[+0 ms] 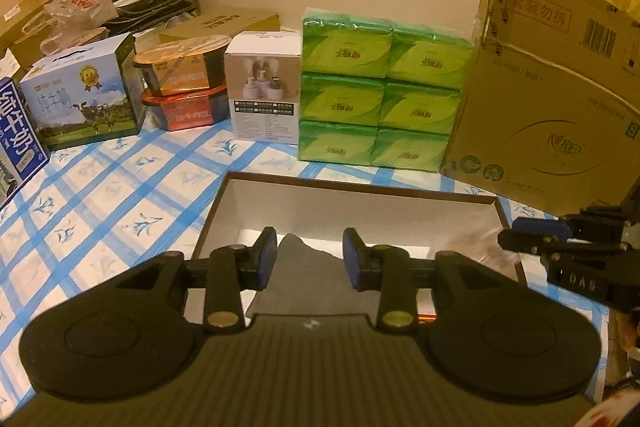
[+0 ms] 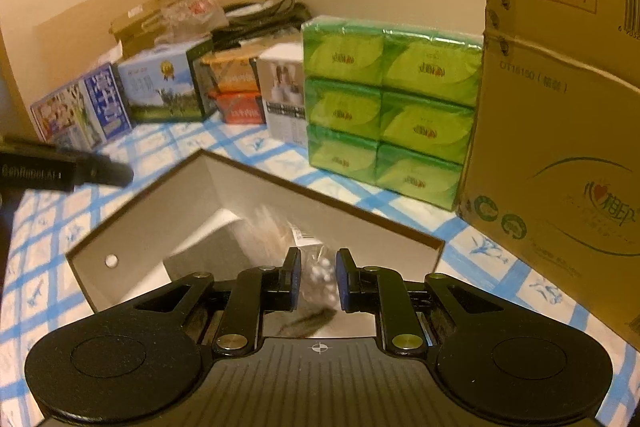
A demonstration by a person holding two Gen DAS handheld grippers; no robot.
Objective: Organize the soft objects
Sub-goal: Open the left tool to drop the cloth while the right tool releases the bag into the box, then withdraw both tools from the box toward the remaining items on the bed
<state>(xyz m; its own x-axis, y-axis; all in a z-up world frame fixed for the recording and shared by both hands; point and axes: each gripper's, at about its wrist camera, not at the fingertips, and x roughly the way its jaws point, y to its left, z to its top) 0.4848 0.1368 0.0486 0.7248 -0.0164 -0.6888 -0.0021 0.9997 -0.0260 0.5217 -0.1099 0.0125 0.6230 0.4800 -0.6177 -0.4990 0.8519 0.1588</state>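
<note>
The left tongs (image 1: 309,259) hang with their blue-padded fingers (image 1: 267,255) apart, nothing between them. The right tongs (image 2: 318,277) point slightly downward, jaws parted, touching nothing.

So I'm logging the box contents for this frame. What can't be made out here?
- Left wrist: the left gripper hides much of the box floor; the grey item is unidentifiable.
- Right wrist: the clear packet between the right gripper fingers is blurred.
</note>
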